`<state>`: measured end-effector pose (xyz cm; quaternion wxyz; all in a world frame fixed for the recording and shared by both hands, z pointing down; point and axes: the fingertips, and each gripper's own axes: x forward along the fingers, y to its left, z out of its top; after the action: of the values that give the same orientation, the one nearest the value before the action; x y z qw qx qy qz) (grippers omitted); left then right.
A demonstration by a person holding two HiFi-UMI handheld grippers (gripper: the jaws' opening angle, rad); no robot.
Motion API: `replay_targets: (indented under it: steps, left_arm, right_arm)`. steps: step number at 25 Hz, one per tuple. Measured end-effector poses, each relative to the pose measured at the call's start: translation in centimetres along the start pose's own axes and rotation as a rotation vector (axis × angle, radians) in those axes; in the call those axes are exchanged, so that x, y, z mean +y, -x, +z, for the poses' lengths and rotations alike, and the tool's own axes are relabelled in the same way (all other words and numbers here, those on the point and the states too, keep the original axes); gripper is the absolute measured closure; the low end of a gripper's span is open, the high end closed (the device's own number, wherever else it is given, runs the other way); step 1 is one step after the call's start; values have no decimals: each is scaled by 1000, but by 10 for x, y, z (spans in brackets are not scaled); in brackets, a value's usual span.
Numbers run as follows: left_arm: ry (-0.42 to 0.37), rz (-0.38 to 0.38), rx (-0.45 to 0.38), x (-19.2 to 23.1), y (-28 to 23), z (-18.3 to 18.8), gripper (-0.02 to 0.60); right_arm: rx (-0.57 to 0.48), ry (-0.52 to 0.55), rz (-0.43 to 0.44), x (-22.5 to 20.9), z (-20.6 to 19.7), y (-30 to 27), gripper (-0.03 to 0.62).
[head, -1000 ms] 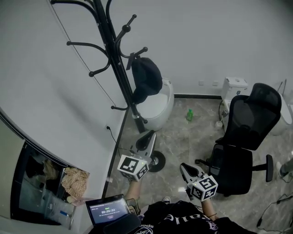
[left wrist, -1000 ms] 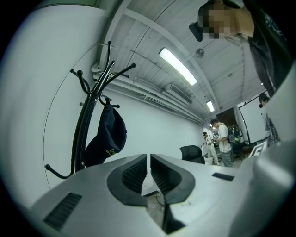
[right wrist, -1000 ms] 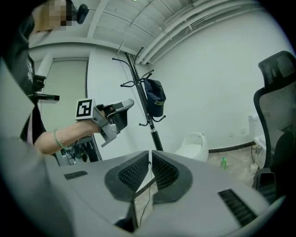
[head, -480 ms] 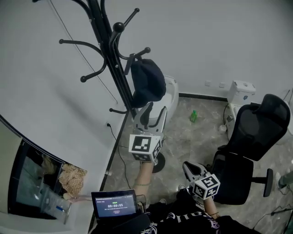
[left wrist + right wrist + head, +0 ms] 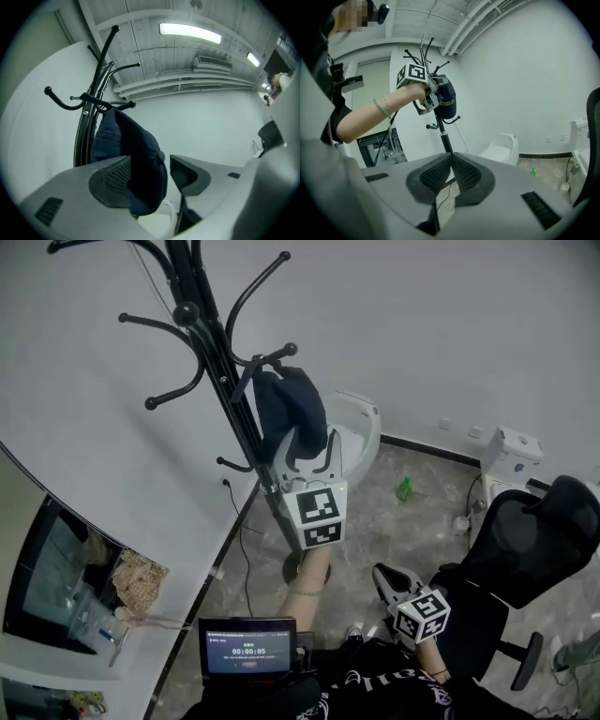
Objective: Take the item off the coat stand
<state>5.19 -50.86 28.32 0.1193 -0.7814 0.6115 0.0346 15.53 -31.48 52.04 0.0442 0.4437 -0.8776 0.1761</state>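
A dark navy cap point(image 5: 289, 401) hangs from a hook of the black coat stand point(image 5: 217, 362). My left gripper point(image 5: 309, 448) is raised to the cap's lower part, and its jaws are opening. In the left gripper view the cap point(image 5: 136, 159) hangs down between the two pads, close against the left one, with a gap to the right one; the left gripper point(image 5: 149, 174) does not press on it. My right gripper point(image 5: 382, 576) stays low near my body, its pads together and empty point(image 5: 451, 171). The right gripper view shows the left gripper point(image 5: 426, 101) at the cap point(image 5: 444, 101).
A white egg-shaped seat point(image 5: 361, 427) stands behind the stand's base. A green bottle point(image 5: 404, 488) lies on the floor. A black office chair point(image 5: 525, 559) is at the right, a small screen point(image 5: 247, 648) near my body, a cluttered shelf point(image 5: 56, 587) at the left.
The left gripper rose from beside my body up to the cap, and its jaws went from shut to wide apart. The right gripper stayed low.
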Motion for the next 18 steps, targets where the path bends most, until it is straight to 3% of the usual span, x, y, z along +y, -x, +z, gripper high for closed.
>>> replay_targets:
  steps: [2, 5, 8, 11, 18]
  left_arm:
    - [5, 63, 6, 4, -9, -1, 336]
    - [-13, 99, 23, 4, -19, -4, 342]
    - [-61, 112, 10, 2, -22, -5, 452]
    - [-63, 99, -10, 2, -25, -6, 505]
    - [-73, 114, -183, 3, -17, 40, 535]
  right_arm:
    - [12, -3, 20, -9, -2, 1, 576]
    - [12, -6, 45, -19, -2, 2, 576]
    - [7, -16, 63, -27, -1, 3, 576]
    - [9, -21, 74, -35, 1, 1, 576]
    - [17, -35, 95, -45, 3, -10, 576]
